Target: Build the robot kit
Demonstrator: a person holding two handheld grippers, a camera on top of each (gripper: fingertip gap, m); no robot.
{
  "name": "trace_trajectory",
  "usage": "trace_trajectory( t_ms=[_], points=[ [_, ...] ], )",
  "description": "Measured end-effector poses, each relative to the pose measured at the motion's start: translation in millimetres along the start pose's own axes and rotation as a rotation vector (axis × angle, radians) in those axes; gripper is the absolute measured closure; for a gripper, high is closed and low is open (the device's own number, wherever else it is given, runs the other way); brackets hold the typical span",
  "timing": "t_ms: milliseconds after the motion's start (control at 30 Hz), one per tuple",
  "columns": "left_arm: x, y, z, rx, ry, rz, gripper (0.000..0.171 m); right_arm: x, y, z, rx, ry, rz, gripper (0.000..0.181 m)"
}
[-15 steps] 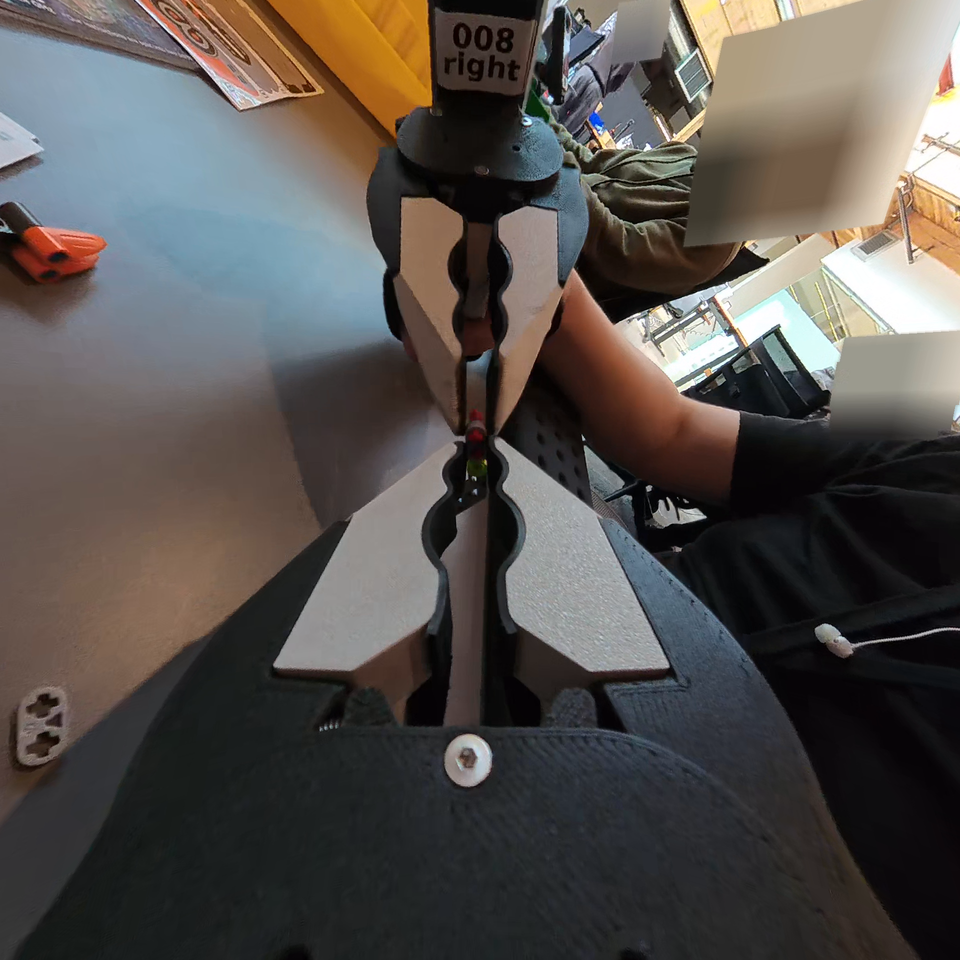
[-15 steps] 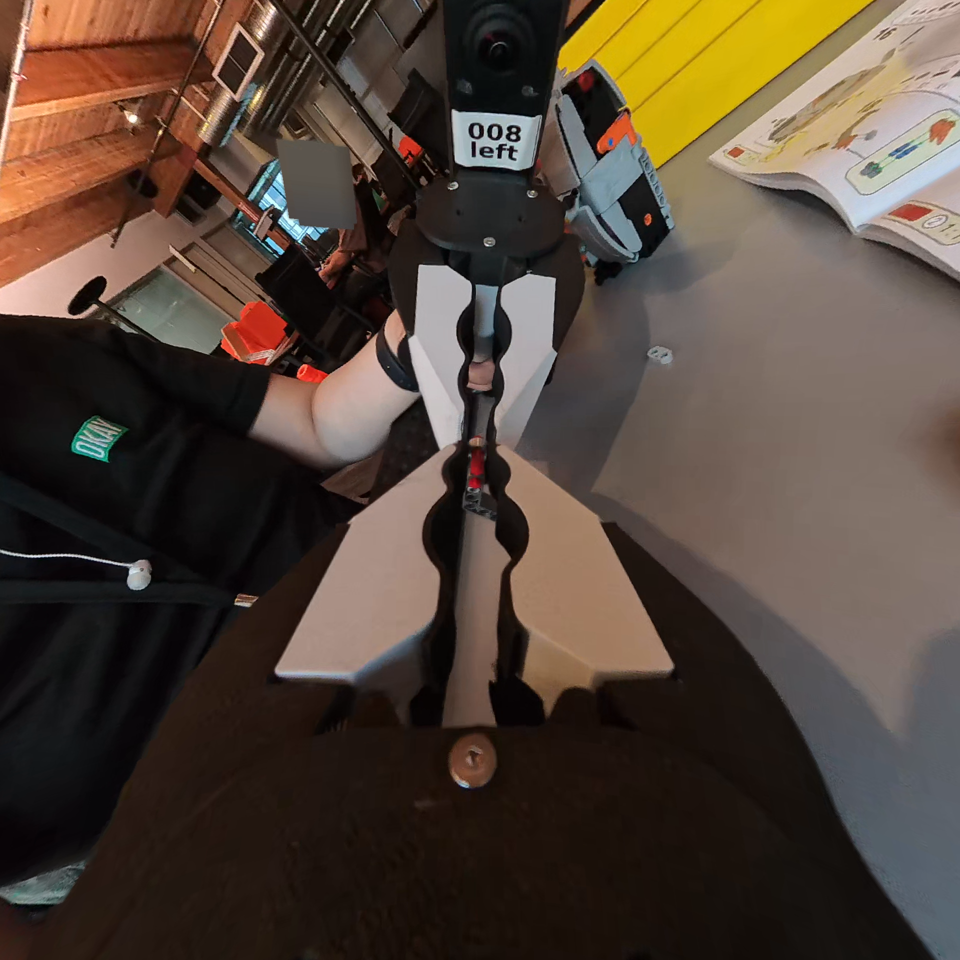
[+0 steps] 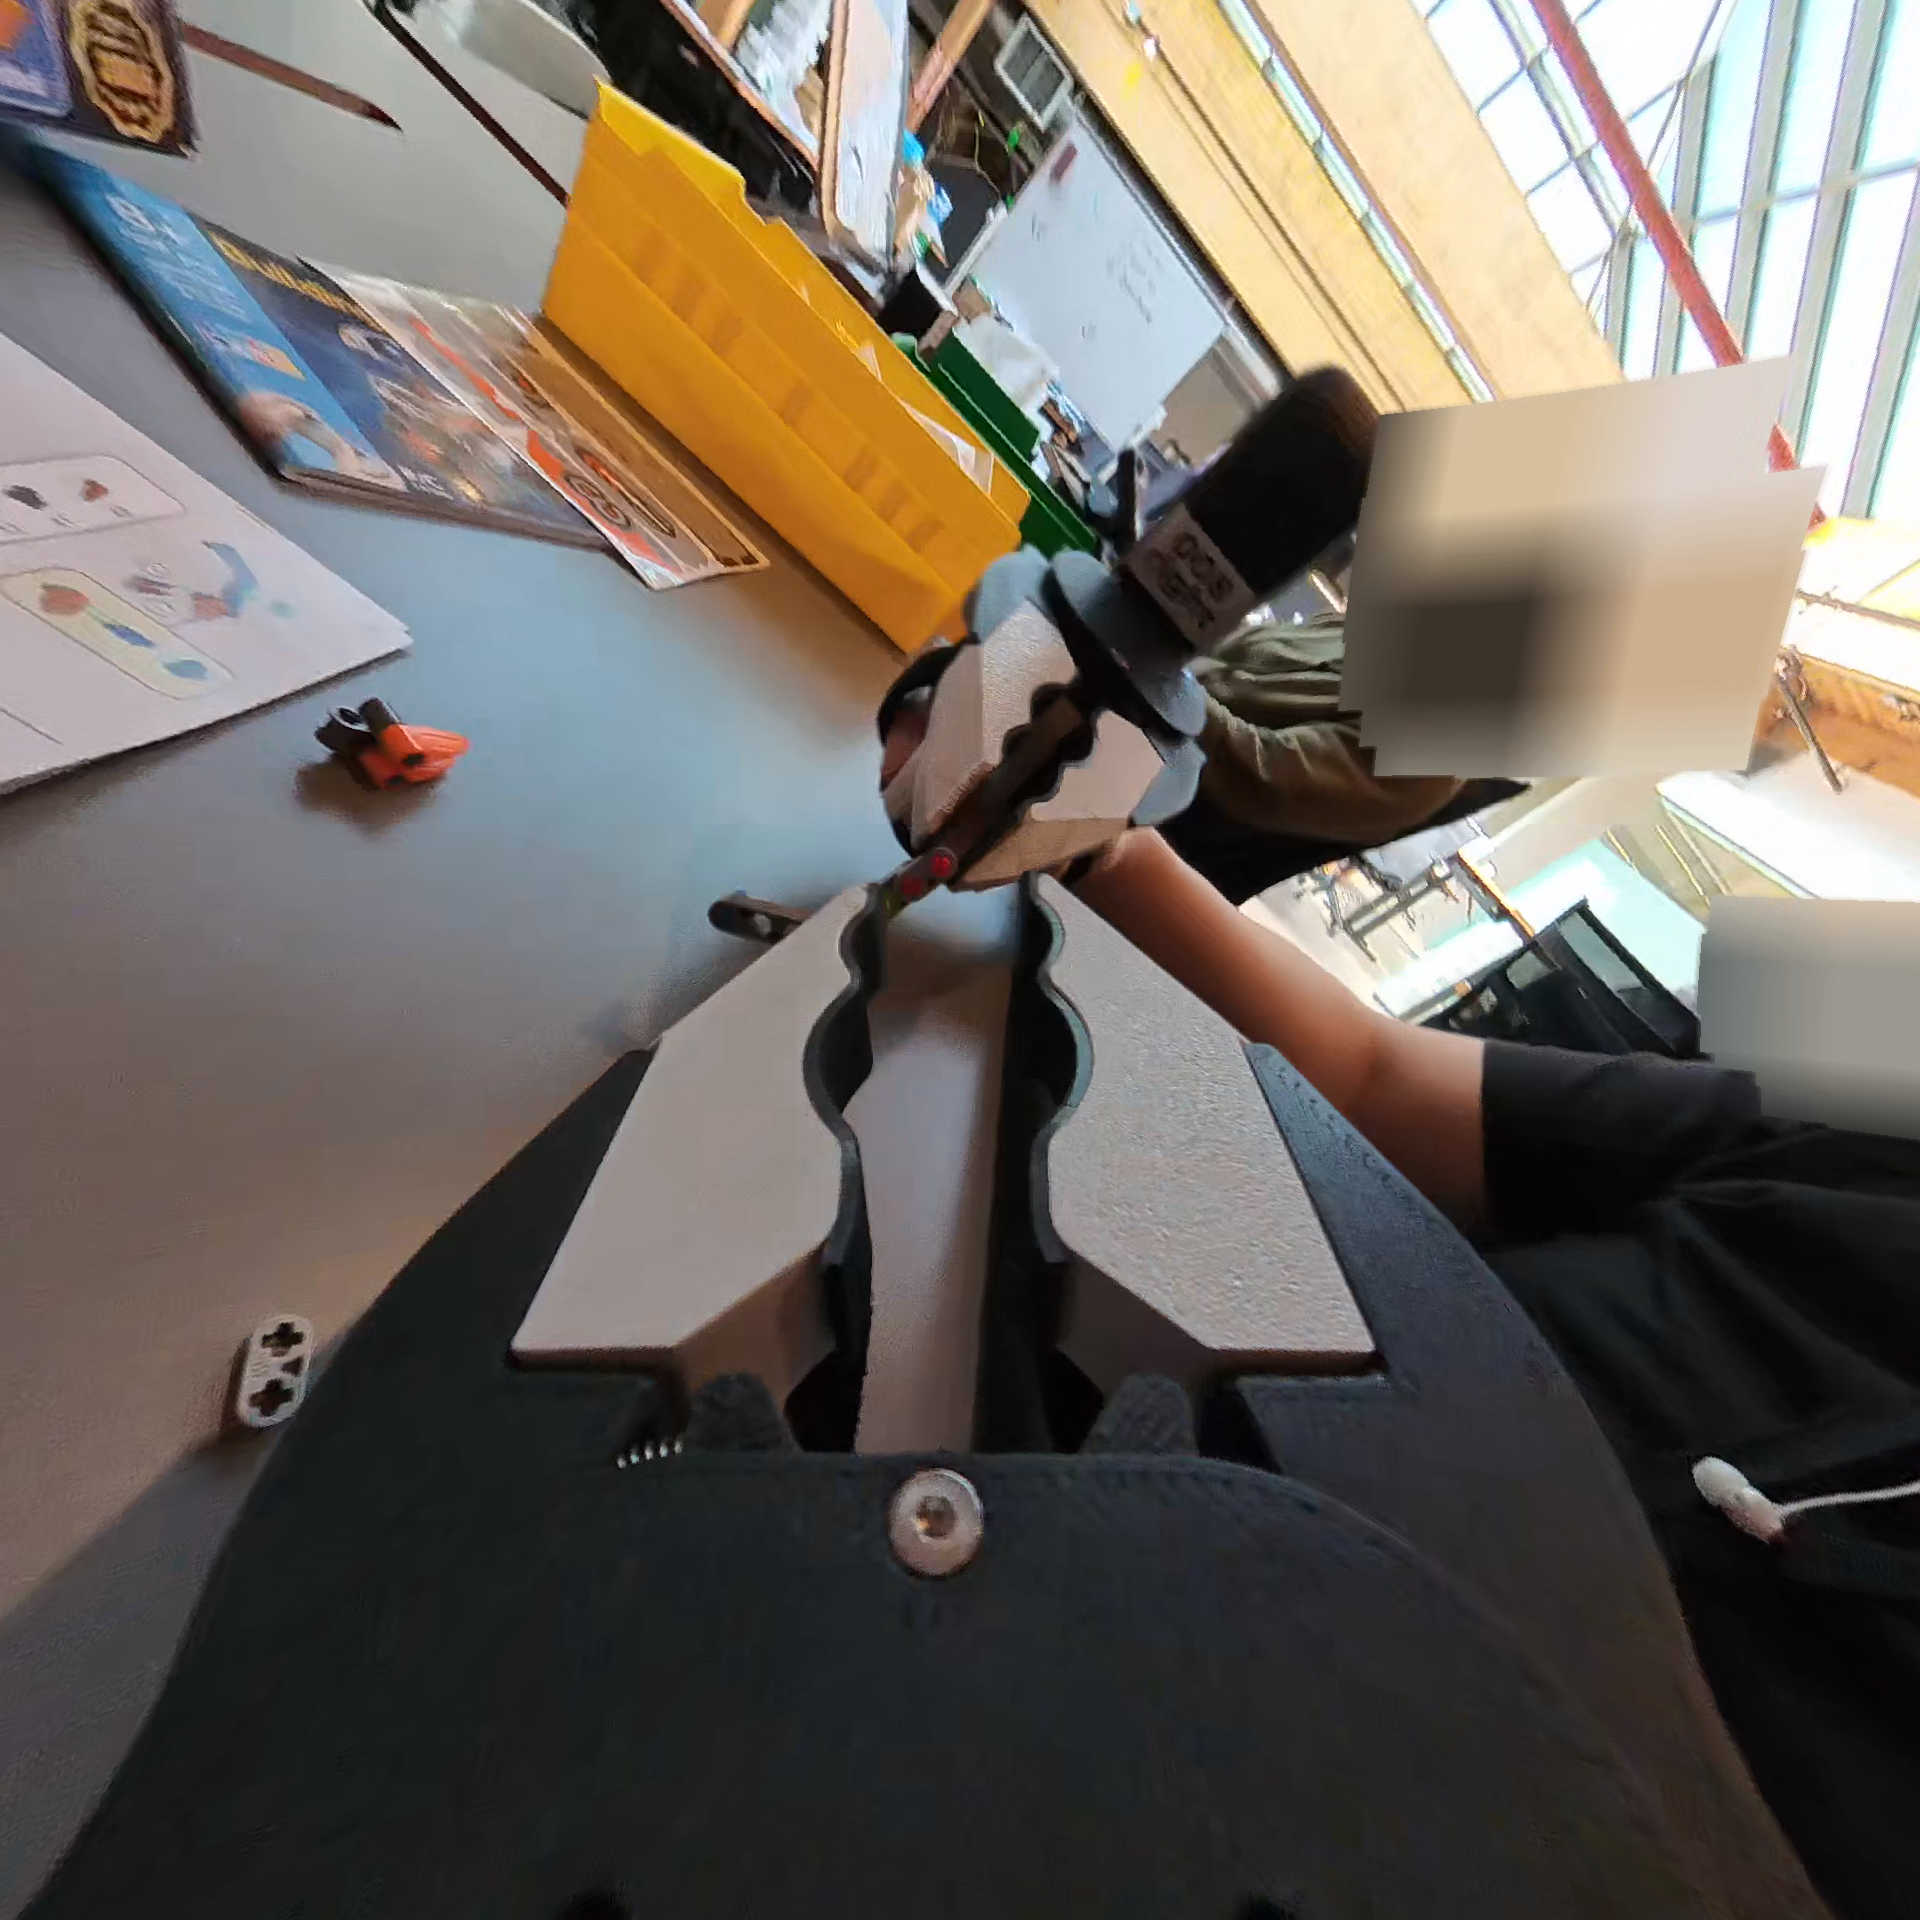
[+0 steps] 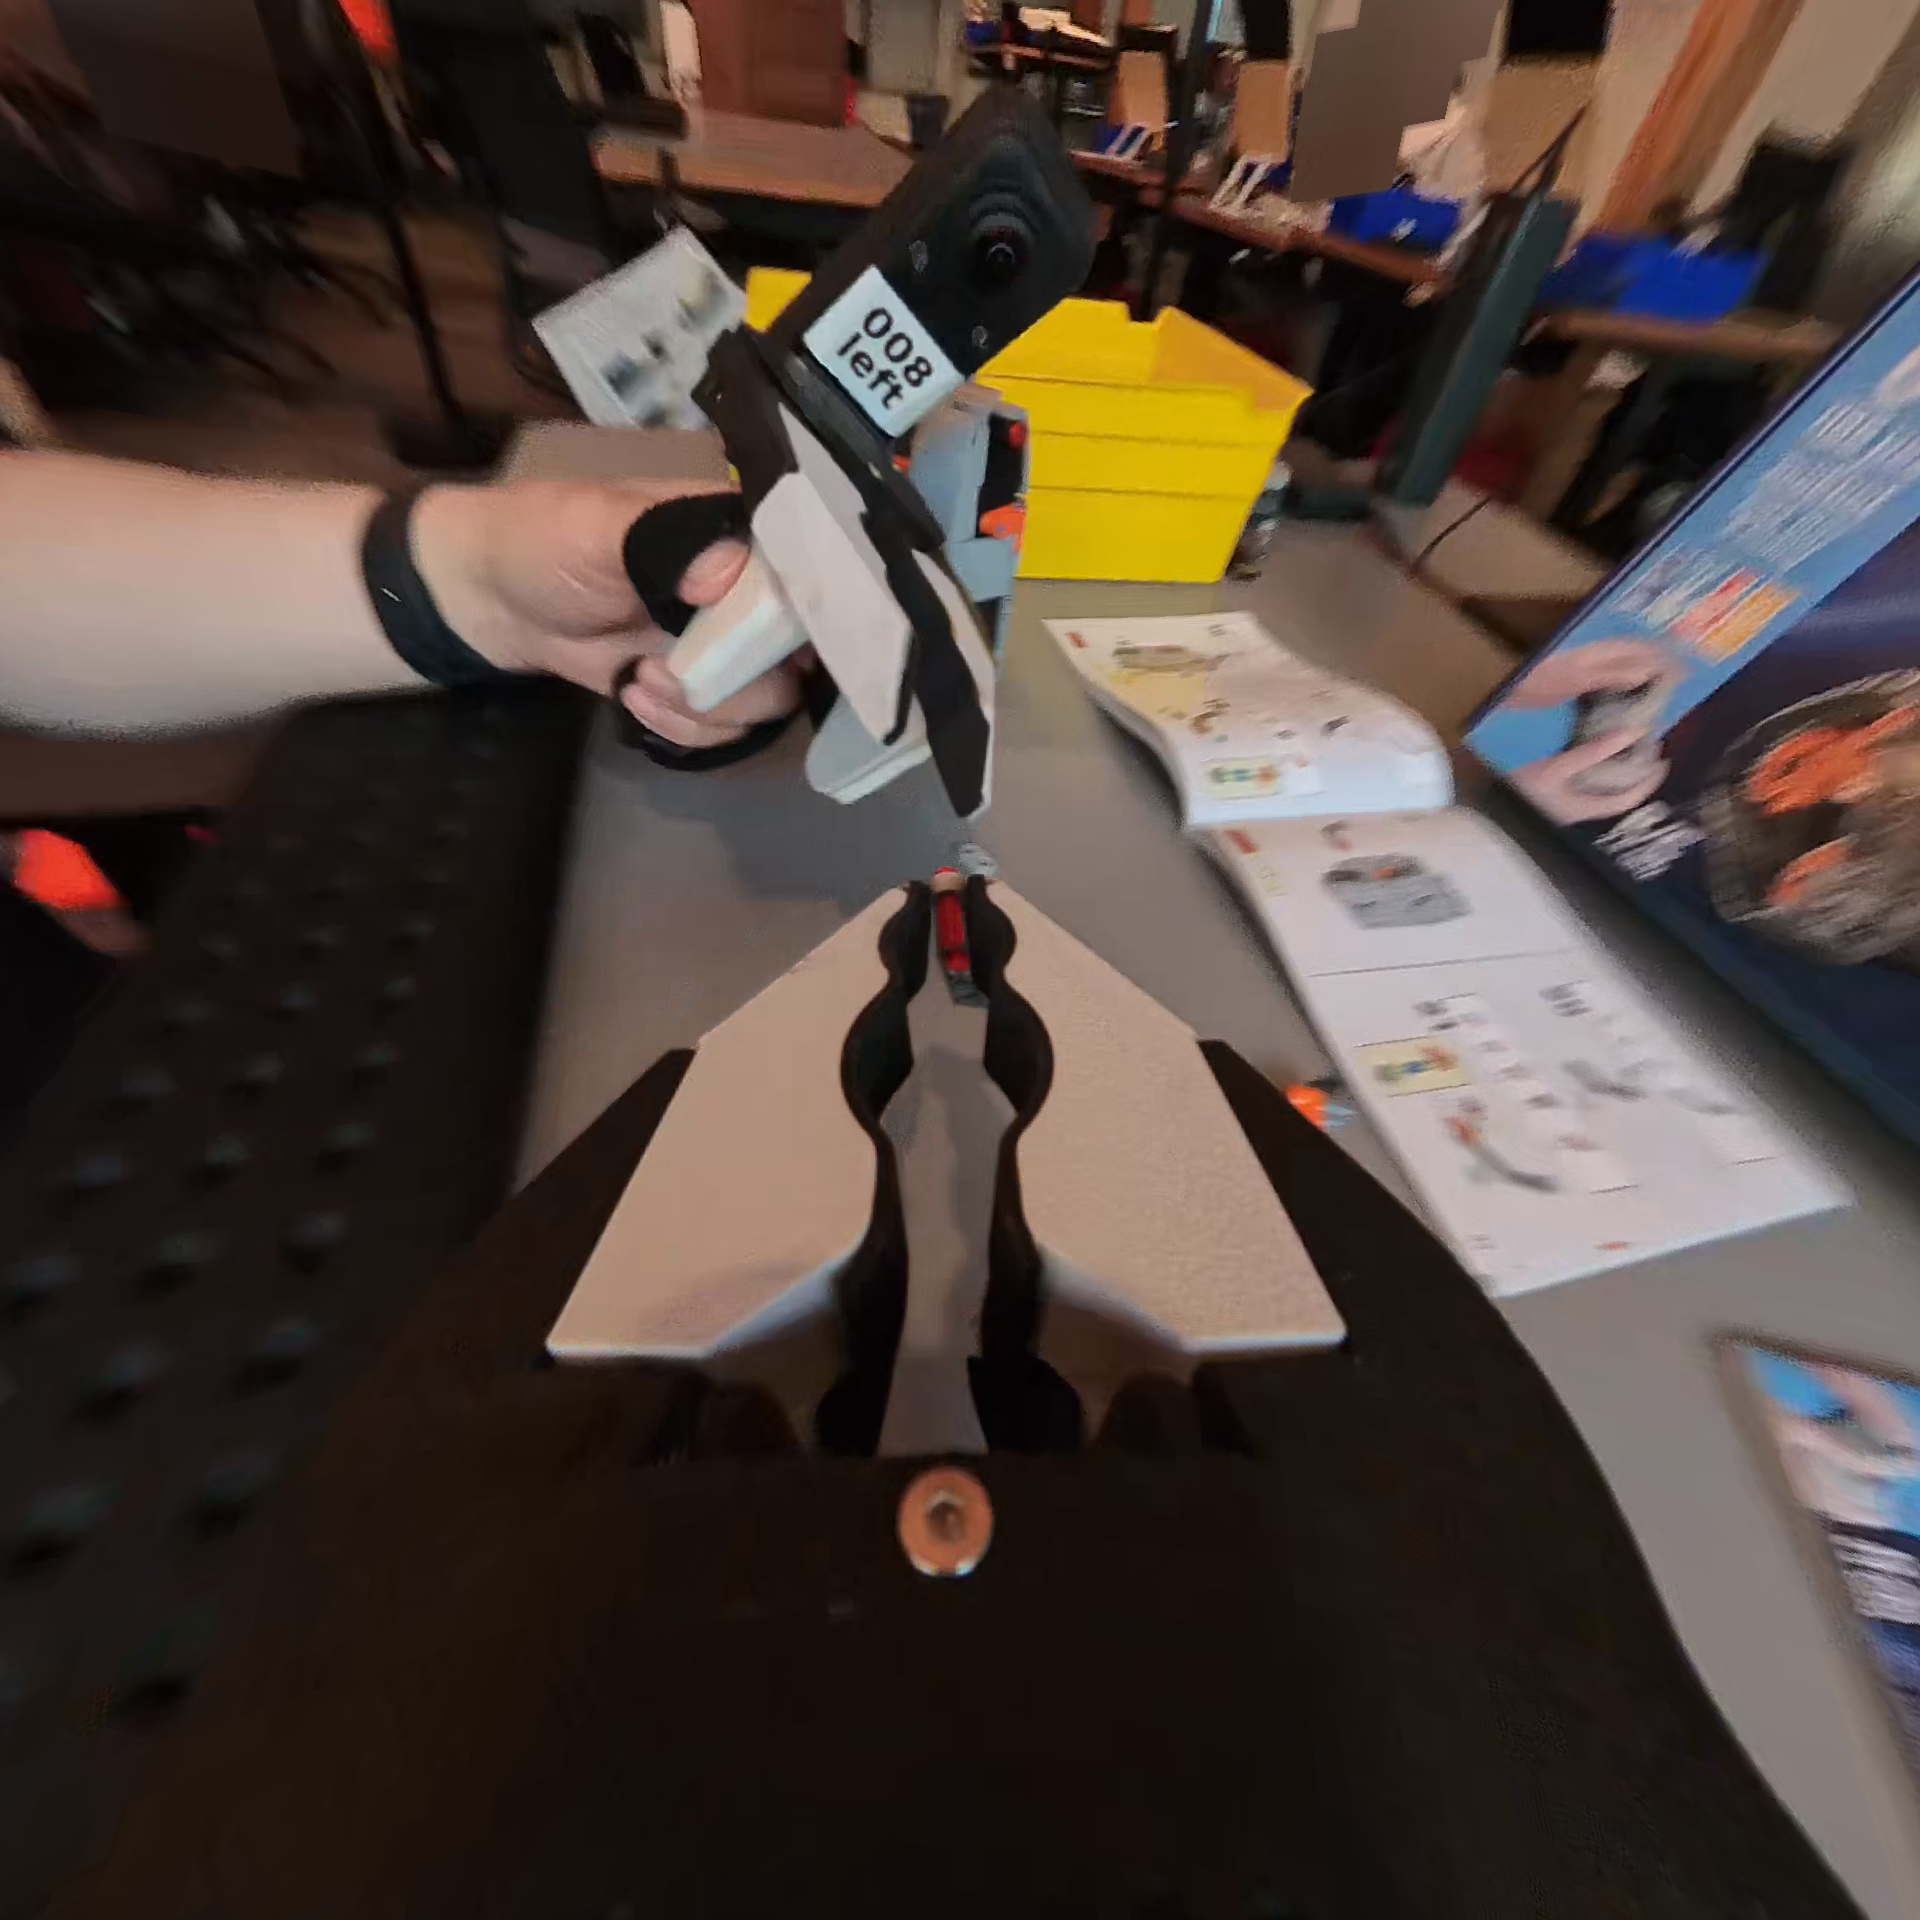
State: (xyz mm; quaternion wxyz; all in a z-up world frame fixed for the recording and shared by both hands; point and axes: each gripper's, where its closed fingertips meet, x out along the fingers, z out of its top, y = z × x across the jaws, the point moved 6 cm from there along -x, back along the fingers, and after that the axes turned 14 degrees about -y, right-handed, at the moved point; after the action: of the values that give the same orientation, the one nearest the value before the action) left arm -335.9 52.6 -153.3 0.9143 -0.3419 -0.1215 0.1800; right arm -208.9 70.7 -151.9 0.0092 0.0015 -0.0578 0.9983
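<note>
red-pinned small part [image 4: 951, 940] pinched in right gripper [image 4: 948, 904].

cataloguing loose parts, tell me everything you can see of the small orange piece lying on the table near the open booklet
The small orange piece is a little assembly that looks like plastic: a glossy orange tapered body with round holes along its side, joined at one end to a dark, nearly black connector. It lies on its side on the grey table, casting a shadow, just off the corner of the open booklet. Neither gripper touches it.

Your left hand-held gripper [image 3: 951, 904] has rough, matt grey plastic fingers [image 3: 717, 1153] and a shiny metal screw [image 3: 936, 1520]. The bench [image 3: 208, 987] looks smooth and matt; the yellow bin [image 3: 769, 384] is glossy plastic.
</note>
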Motion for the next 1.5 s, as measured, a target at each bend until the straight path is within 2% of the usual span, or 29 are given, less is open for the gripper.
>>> trace_trajectory(
  t_ms=[67,200,333,400,500,600,633,700,800,1033,1133,1300,1500],
  points=[
    [-2.2,6.9,0.6,-0.025,-0.041,0.053,0.147,1.2,5.5,4.5,-0.268,0.026,-0.065,0.174],
    [-7.7,7.7,10.1,-0.145,-0.16,0.027,0.144,7.3,18.7,10.2,-0.722,0.098,-0.165,0.174],
    [-1.9,1.7,5.0,-0.293,-0.175,-0.064,0.143,12.2,39.7,28.9,-1.119,0.006,-0.252,0.175],
    [3.3,-5.3,4.8,-0.358,-0.188,-0.148,0.141,15.2,43.2,19.8,-1.196,0.043,-0.218,0.175],
    [9.1,-5.5,-3.8,-0.318,-0.11,-0.115,0.142,14.9,47.5,17.4,-1.27,0.033,-0.188,0.175],
    [11.1,-9.4,-6.9,-0.29,-0.078,-0.129,0.154,12.2,48.2,12.8,-1.339,0.041,-0.158,0.175],
    [11.0,-10.3,-7.5,-0.298,-0.069,-0.143,0.164,11.6,48.4,10.5,-1.348,0.047,-0.145,0.175],
    [11.5,-9.1,-10.2,-0.313,-0.048,-0.144,0.165,11.1,49.0,7.6,-1.353,0.048,-0.123,0.175],
    [11.0,-9.2,-13.5,-0.297,-0.01,-0.139,0.167,12.4,49.8,5.4,-1.299,0.042,-0.084,0.174],
    [9.3,-1.8,-11.6,-0.248,-0.037,-0.059,0.167,14.7,43.2,2.6,-1.178,0.089,-0.091,0.171],
    [8.5,2.5,-13.3,-0.207,-0.029,-0.002,0.166,10.1,42.3,8.8,-1.059,0.022,-0.09,0.168],
    [9.4,1.6,-12.7,-0.11,-0.021,0.045,0.167,-9.3,28.5,28.1,-0.623,-0.148,-0.103,0.165],
    [1.0,-7.5,3.0,0.016,-0.124,0.065,0.167,-14.8,-12.6,25.9,0.293,-0.284,-0.049,0.161]
  ],
)
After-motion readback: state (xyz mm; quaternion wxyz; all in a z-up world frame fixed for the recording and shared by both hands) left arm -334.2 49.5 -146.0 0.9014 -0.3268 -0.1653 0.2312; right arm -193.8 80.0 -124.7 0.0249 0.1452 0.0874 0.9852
